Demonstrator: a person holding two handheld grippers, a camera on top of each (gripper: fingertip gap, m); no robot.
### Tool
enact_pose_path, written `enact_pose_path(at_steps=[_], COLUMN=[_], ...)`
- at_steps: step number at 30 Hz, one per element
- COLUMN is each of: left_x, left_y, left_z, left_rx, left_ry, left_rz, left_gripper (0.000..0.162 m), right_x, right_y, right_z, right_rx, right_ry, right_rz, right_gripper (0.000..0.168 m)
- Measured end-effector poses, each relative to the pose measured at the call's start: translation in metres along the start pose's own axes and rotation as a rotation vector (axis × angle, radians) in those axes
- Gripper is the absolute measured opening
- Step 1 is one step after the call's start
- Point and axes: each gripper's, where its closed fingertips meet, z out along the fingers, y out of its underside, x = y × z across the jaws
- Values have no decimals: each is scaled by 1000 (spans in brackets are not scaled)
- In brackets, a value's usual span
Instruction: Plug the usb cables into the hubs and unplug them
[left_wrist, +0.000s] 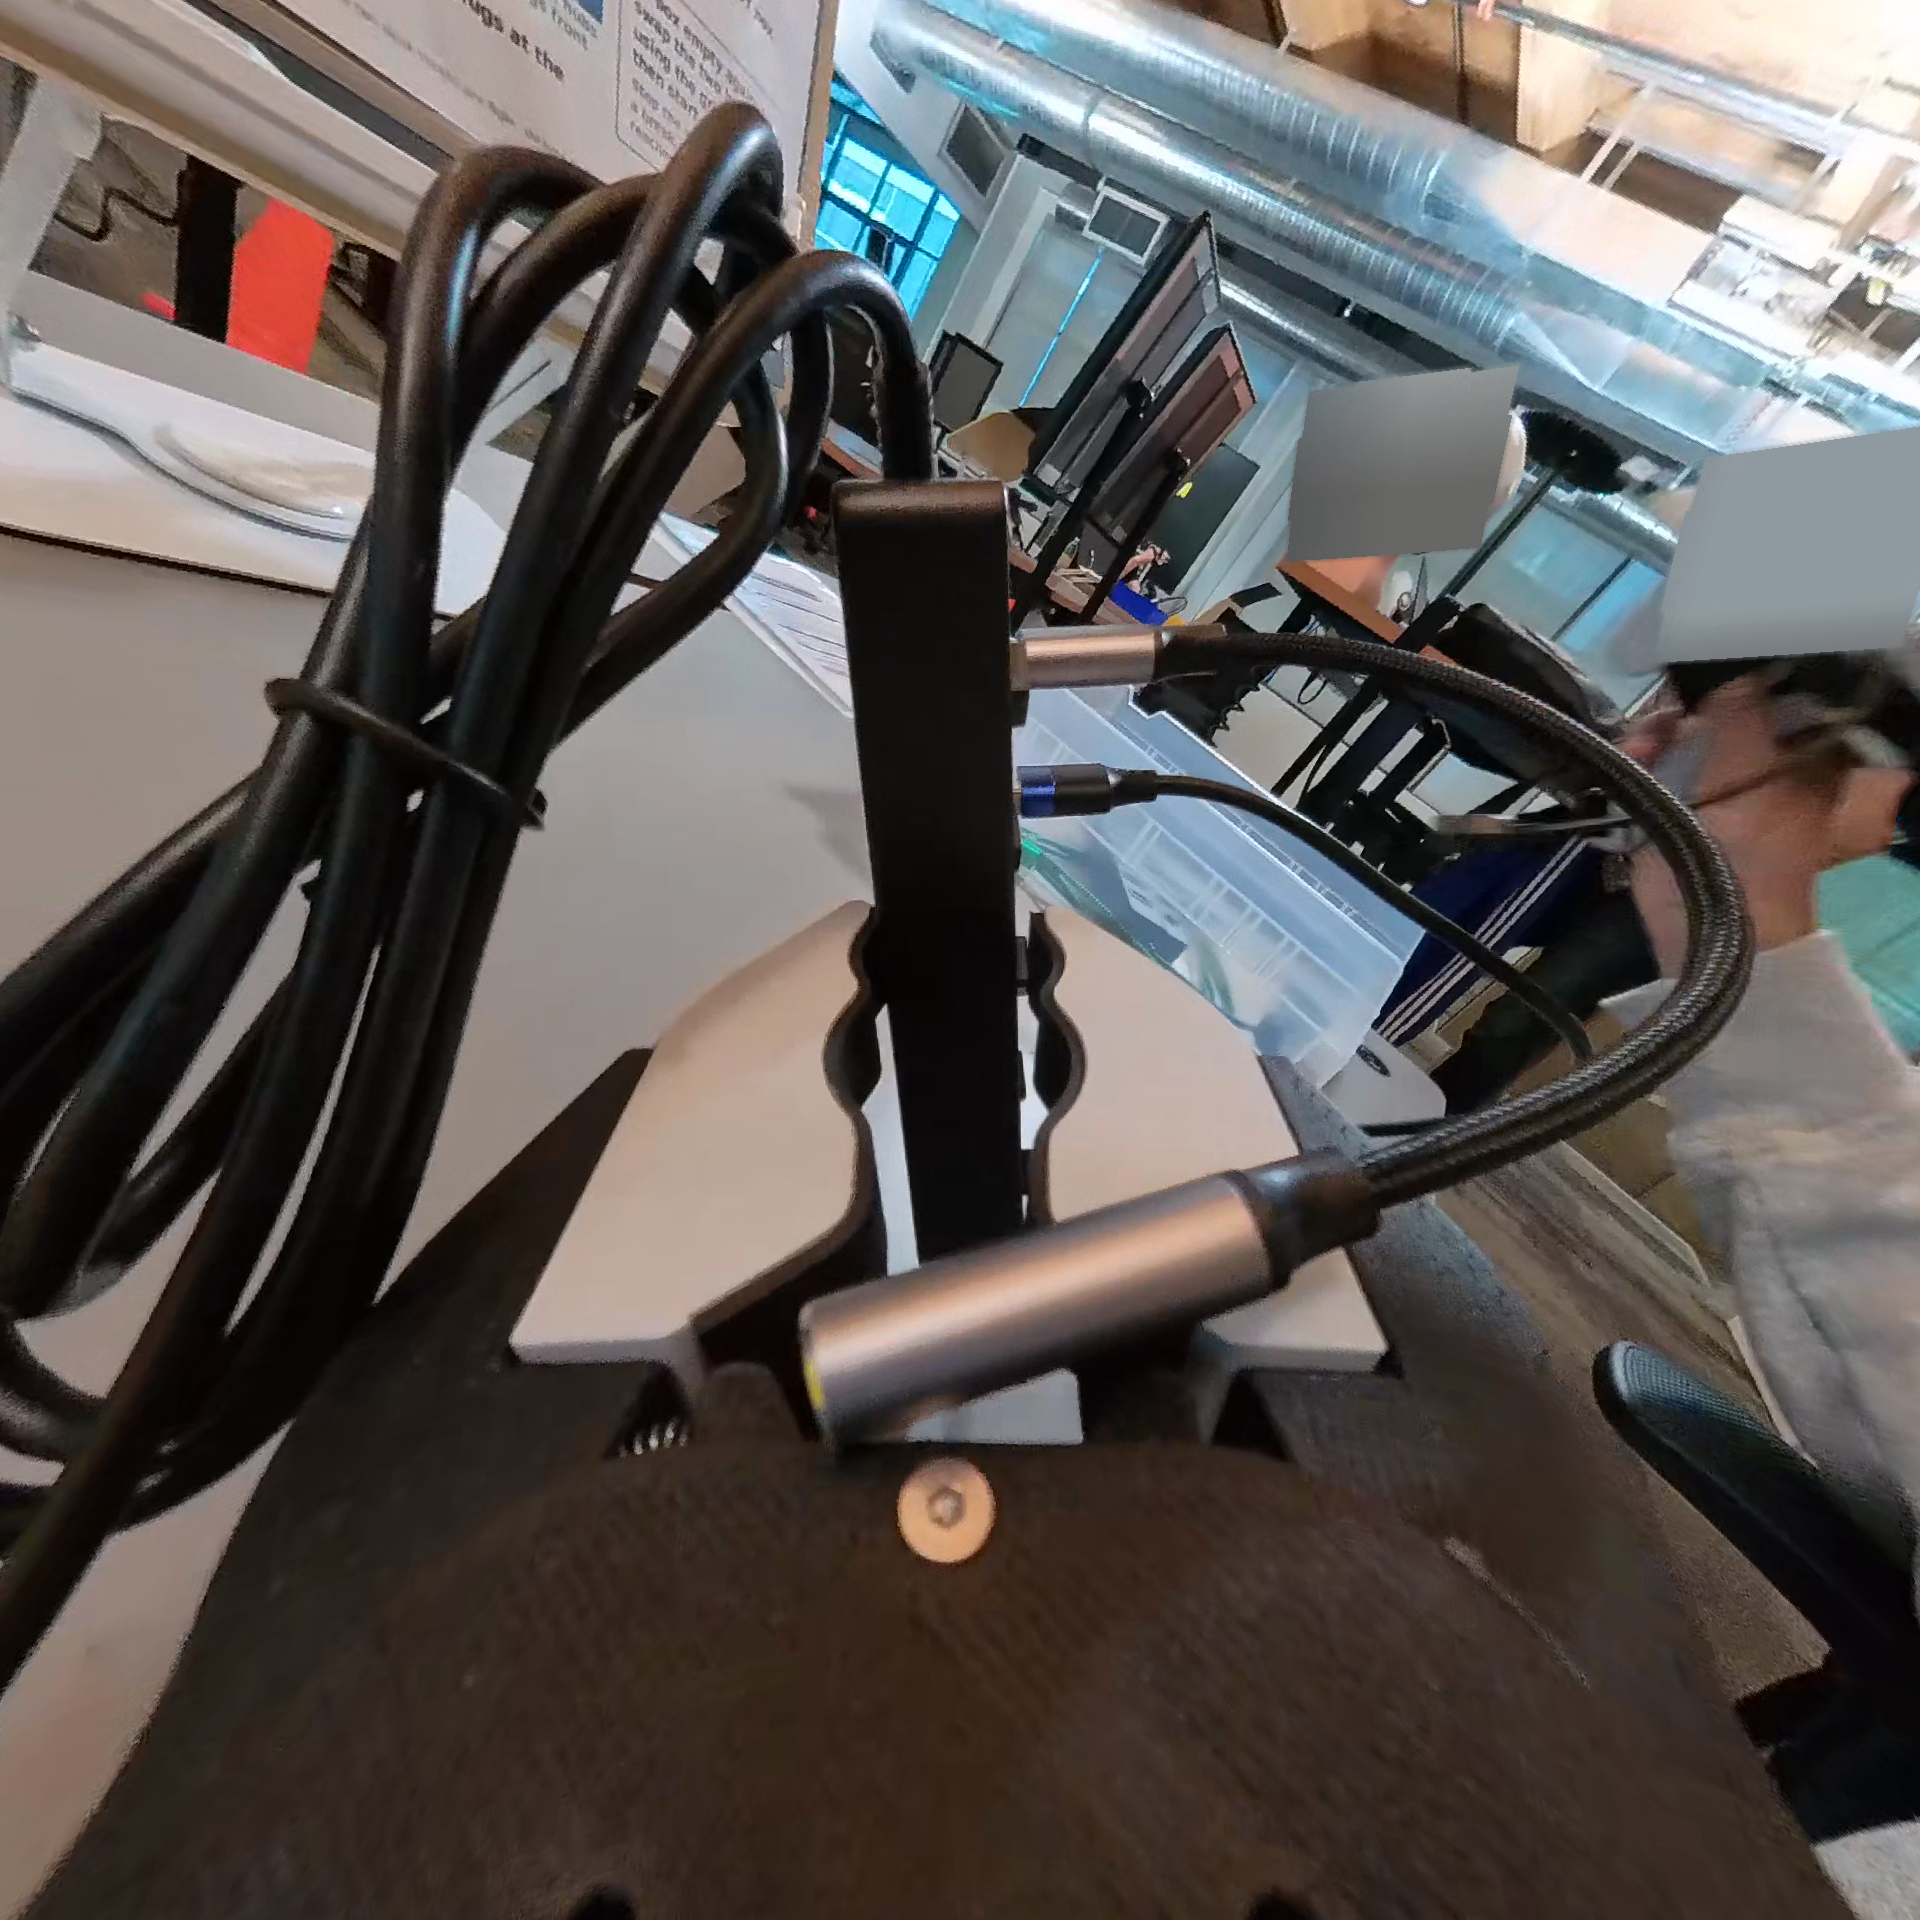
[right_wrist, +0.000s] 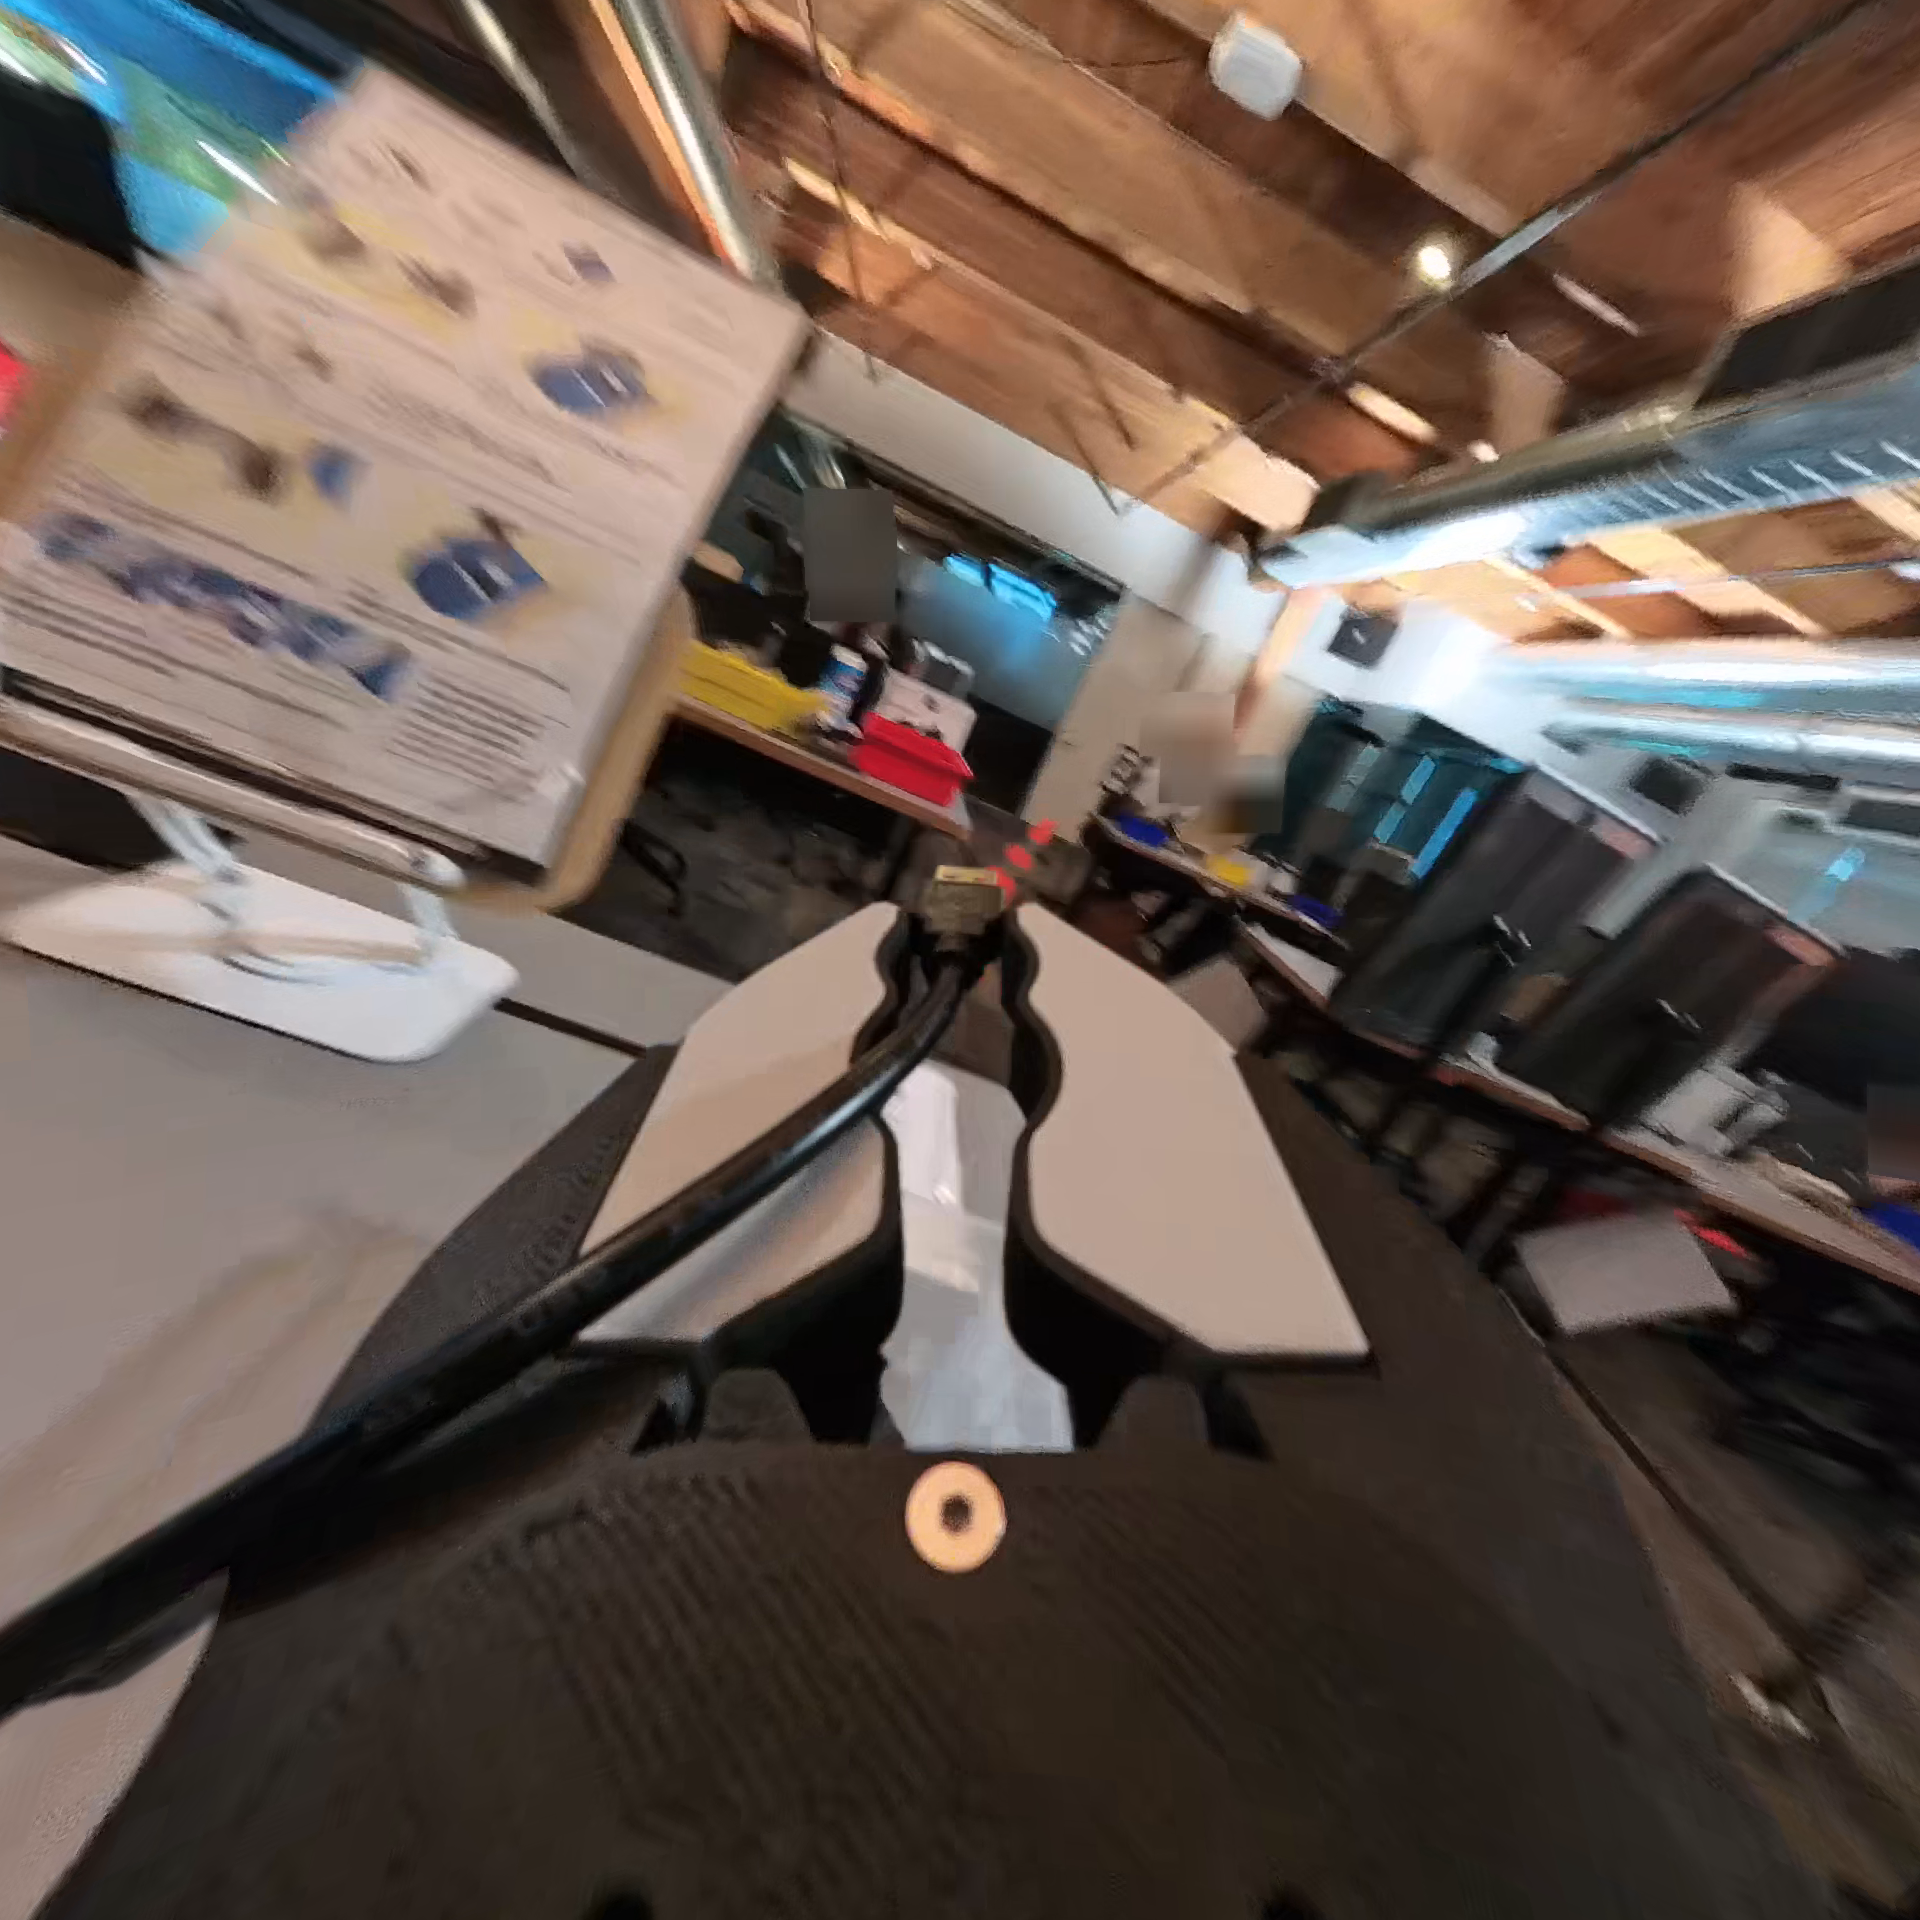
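Observation:
In the left wrist view my left gripper (left_wrist: 948, 997) is shut on a black USB hub (left_wrist: 925, 727) held upright in the air. A grey braided cable's plug (left_wrist: 1091, 657) and a blue-tipped plug (left_wrist: 1070, 788) sit in the hub's right side. The braided cable's other grey end (left_wrist: 1039, 1309) rests on the gripper. The hub's own black cord hangs in a tied coil (left_wrist: 436, 644) at the left. In the right wrist view, which is blurred, my right gripper (right_wrist: 948, 945) is shut on a black cable (right_wrist: 644, 1236) with its metal USB plug (right_wrist: 961, 891) sticking out past the fingertips.
A grey table (left_wrist: 665, 810) lies below with a white stand (right_wrist: 281, 966) that carries a printed board (right_wrist: 395, 499). A clear plastic bin (left_wrist: 1226, 883) sits to the right. A person in a grey sleeve (left_wrist: 1808, 1091) is at the right edge. Workbenches and chairs fill the room behind. Spacing between my two grippers at the tips: around 40 cm.

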Motion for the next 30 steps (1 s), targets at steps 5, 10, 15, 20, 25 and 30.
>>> enact_pose_path(at_steps=[5,10,15,20,25,30], left_x=[3,1,-4,-8,-7,-7], left_y=[1,6,6,6,9,10], left_z=[-2,-5,-8,-9,-8,-7], left_rx=[-3,-19,-18,-19,-29,-33], left_ry=[4,2,-5,-5,-3,-3], left_rz=[21,24,9,-24,-27,-26], left_gripper=[25,26,25,25,25,26], right_x=[15,8,-2,5,12,15], right_y=[109,177,221,238,239,247], right_z=[15,16,8,-9,-30,-56], right_rx=[-217,-420,-594,-688,-747,-936], right_ry=[50,9,-54,-43,-96,-183], right_rz=[1,-7,-18,-93,-162,-249], right_gripper=[17,17,30,41,37,29])
